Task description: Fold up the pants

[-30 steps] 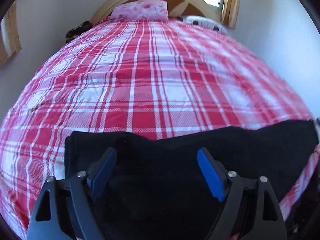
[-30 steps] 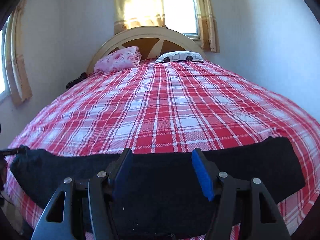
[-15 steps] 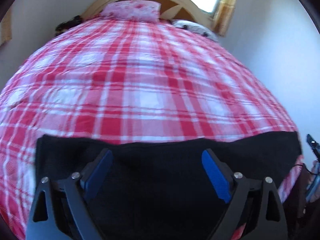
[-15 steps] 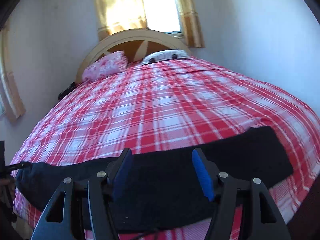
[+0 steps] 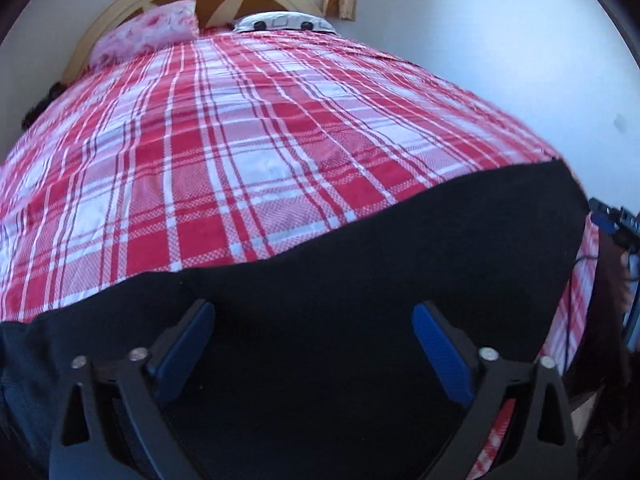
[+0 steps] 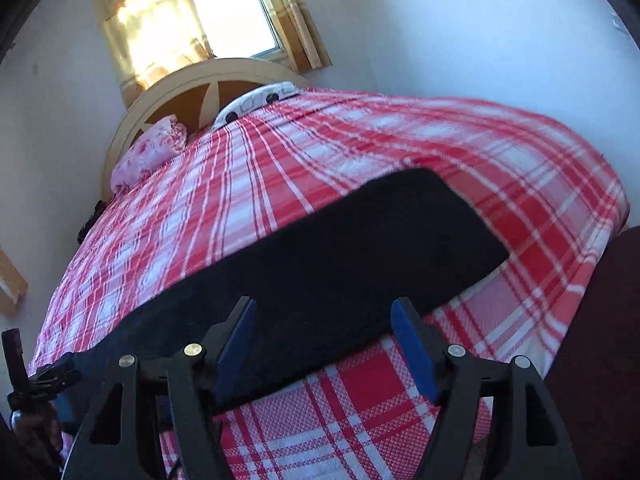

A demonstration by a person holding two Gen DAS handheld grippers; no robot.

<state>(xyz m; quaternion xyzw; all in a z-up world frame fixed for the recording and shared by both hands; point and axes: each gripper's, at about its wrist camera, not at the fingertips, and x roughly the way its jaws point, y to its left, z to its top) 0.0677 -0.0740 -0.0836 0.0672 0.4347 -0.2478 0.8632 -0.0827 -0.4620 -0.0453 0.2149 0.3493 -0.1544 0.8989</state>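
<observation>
The black pants (image 5: 360, 264) lie flat as a long folded strip across the near end of the bed, also in the right wrist view (image 6: 340, 256). My left gripper (image 5: 314, 320) is open and empty, just above the middle of the pants. My right gripper (image 6: 324, 320) is open and empty, over the near edge of the pants, tilted to one side. The right gripper shows at the right edge of the left wrist view (image 5: 614, 222); the left gripper shows at the left edge of the right wrist view (image 6: 40, 376).
The bed has a red and white plaid cover (image 5: 248, 128). A pink pillow (image 5: 148, 36) and a white patterned pillow (image 5: 284, 22) lie at the wooden headboard (image 6: 192, 92). Walls flank the bed, and a curtained window (image 6: 224, 16) is behind it.
Both grippers have swung and tilted, the right one strongly to the side. The left has moved right along the pants. Both stay open and the pants have not moved.
</observation>
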